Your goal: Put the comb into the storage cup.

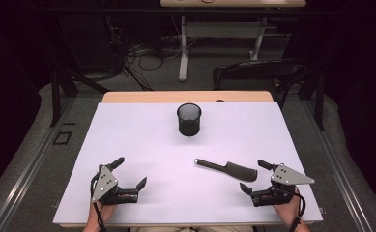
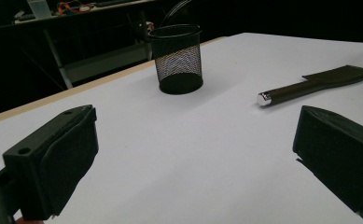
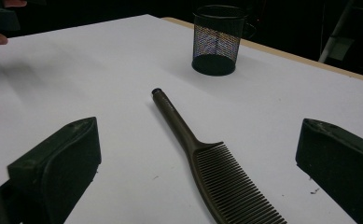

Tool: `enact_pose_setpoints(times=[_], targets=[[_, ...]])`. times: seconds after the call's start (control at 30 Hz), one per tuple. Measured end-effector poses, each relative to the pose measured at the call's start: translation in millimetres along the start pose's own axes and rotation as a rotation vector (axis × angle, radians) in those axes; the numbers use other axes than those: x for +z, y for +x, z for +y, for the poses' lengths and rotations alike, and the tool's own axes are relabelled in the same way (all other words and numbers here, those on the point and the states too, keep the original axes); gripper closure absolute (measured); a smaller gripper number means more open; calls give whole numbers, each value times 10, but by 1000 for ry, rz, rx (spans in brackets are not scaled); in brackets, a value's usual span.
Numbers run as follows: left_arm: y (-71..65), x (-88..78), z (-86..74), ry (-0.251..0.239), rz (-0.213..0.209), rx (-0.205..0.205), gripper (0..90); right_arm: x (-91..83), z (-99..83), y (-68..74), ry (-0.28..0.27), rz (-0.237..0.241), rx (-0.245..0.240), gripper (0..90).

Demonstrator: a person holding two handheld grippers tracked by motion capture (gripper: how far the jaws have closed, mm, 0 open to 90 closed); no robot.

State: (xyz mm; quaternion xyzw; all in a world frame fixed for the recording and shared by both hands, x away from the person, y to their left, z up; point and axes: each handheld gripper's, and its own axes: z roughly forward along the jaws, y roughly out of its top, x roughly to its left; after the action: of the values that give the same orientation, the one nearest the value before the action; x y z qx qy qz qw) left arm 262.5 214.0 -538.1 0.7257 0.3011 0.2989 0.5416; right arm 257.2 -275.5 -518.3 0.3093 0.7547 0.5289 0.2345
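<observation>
A dark comb [image 1: 228,169] lies flat on the white table [image 1: 142,145], its handle pointing left and its toothed end toward my right gripper [image 1: 256,177]. That gripper rests open just right of the comb; in the right gripper view the comb [image 3: 202,156] runs between the wide-apart jaws without touching them. A black mesh cup [image 1: 189,119] stands upright at the table's far middle, seen too in the left gripper view [image 2: 176,59] and the right gripper view [image 3: 215,39]. My left gripper [image 1: 131,172] rests open near the front left, nothing between its jaws. The comb [image 2: 315,83] lies off to its right.
A wooden strip [image 1: 185,96] edges the table's far side. Beyond it stand a dark chair [image 1: 258,72] and a desk frame [image 1: 219,34] with cables on the floor. Dark floor drops off at both sides of the table.
</observation>
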Motion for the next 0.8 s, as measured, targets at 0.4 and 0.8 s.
enact_pose_setpoints(times=[0.4,0.8], targets=[[-8,21,1,11,5,6,2,175,137,23,18,19,-12,0],[-10,31,-7,17,0,3,2,427,269,33,59,48,-5,0]])
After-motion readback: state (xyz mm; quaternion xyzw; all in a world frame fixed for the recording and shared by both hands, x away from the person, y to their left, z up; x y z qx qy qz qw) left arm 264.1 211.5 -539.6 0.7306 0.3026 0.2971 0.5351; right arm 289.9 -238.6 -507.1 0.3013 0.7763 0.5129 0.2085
